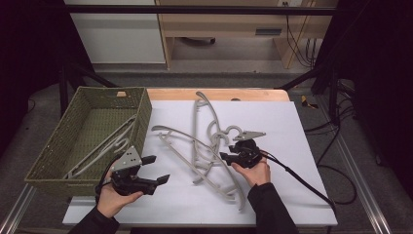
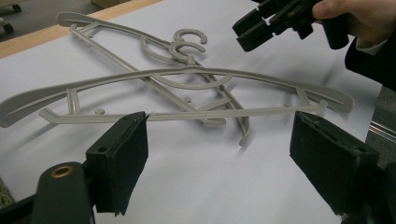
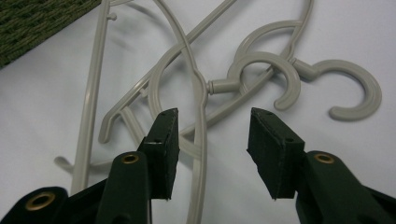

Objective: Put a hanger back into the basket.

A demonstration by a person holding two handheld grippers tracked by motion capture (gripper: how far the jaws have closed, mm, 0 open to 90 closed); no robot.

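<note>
On the white worktop [image 1: 272, 195], near its middle, we see two grey hangers [image 1: 207, 146] lying crossed over one another, their hooks [image 3: 322, 81] side by side and overlapping. The right gripper [image 1: 225, 157] is held just above this crossing, beside the hooks; its fingers [image 3: 163, 144] stand apart with nothing pressed between them. In the right gripper view the curved shoulder of one hanger passes beneath the gap between the fingers, and the two hooks lie just beyond the fingertips. We cannot tell whether the fingertips touch the plastic.

The left gripper [image 1: 158, 169] is held near the front edge of the worktop, to the left of the hangers and apart from them, beside the woven basket [image 1: 48, 146]. Its fingers [image 2: 123, 163] are spread wide and grip nothing. In the left gripper view the long bar of the nearer hanger [image 2: 187, 114] runs across just beyond the fingertips, and the right gripper appears farther off, at the upper right.

A third hanger [image 1: 104, 144] of the same grey lies inside the basket.
</note>
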